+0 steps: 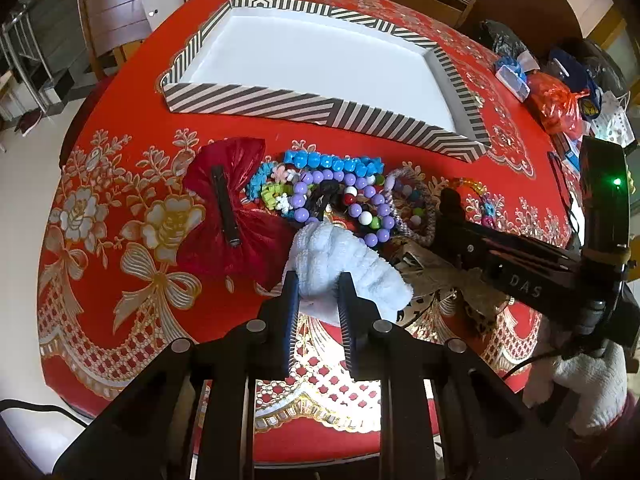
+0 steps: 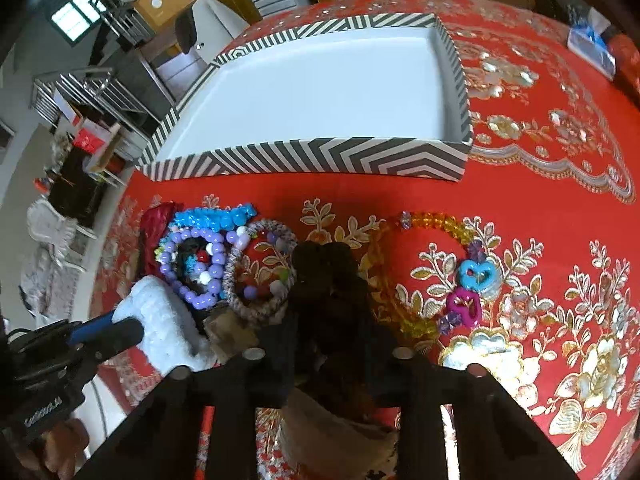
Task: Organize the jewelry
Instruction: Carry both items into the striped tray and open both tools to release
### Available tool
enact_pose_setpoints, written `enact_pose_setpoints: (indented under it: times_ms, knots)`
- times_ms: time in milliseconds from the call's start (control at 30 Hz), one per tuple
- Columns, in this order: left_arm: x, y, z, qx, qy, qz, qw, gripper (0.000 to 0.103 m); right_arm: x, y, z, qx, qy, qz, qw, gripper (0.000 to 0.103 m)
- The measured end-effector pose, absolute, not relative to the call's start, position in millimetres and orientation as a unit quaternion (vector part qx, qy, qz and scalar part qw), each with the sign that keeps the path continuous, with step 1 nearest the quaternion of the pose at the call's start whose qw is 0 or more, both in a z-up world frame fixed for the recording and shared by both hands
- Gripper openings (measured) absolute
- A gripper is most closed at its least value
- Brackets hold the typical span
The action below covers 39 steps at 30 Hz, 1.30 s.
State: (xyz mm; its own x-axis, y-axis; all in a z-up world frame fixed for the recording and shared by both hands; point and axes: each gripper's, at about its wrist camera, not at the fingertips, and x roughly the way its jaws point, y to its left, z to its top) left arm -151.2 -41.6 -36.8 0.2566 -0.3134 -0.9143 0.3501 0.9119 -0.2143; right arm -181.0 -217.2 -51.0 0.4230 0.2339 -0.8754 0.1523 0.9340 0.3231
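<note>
A striped black-and-white tray [image 1: 256,100] with a bare white floor lies at the back of the red table; it also shows in the right wrist view [image 2: 312,160]. A pile of jewelry lies in front of it: purple bead bracelet [image 1: 356,212], blue bead band [image 1: 336,164], red bow clip [image 1: 228,208], braided ring [image 2: 260,272]. My left gripper [image 1: 318,284] is shut on a white fluffy scrunchie [image 1: 340,260]. My right gripper [image 2: 330,320] is shut on a dark brown scrunchie [image 2: 328,272]. An amber bead necklace with heart charms [image 2: 468,276] lies to the right.
Plastic bags and small boxes [image 1: 556,100] sit at the table's far right edge. Wooden chairs [image 1: 112,20] stand beyond the table. A leopard-print fabric piece [image 1: 440,276] lies under the right gripper.
</note>
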Motion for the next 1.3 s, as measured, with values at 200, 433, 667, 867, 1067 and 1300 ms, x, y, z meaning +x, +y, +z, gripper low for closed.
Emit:
enact_pose_setpoints:
  times_ms: [200, 433, 667, 867, 1067, 1300]
  knots:
    - [-148.7, -37.4, -12.4, 0.008, 0.554, -0.217, 0.804, 0.017, -201.5, -230.1, -16.1, 0.196, 0.498, 0.033, 0.844, 0.015]
    - [-147.5, -37.5, 12.6, 0.008, 0.530, -0.219, 0.819, 0.017, -204.6, -234.1, 6.6, 0.205, 0.475, 0.041, 0.855, 0.015]
    - [-138.9, -38.3, 35.0, 0.000, 0.508, -0.219, 0.833, 0.017, -197.4, -236.3, 60.8, 0.178, 0.431, 0.049, 0.883, 0.015]
    - [-112.4, -37.5, 54.1, -0.009, 0.486, -0.209, 0.849, 0.017, -173.6, -247.2, 78.9, 0.173, 0.410, 0.038, 0.895, 0.015]
    - [-75.1, -38.0, 59.6, -0.003, 0.472, -0.190, 0.861, 0.017, -140.1, -254.8, 75.8, 0.183, 0.413, 0.035, 0.892, 0.015]
    - [-21.2, -36.6, 35.3, -0.007, 0.500, -0.167, 0.850, 0.017, -102.7, -260.6, 40.7, 0.218, 0.446, 0.029, 0.868, 0.015]
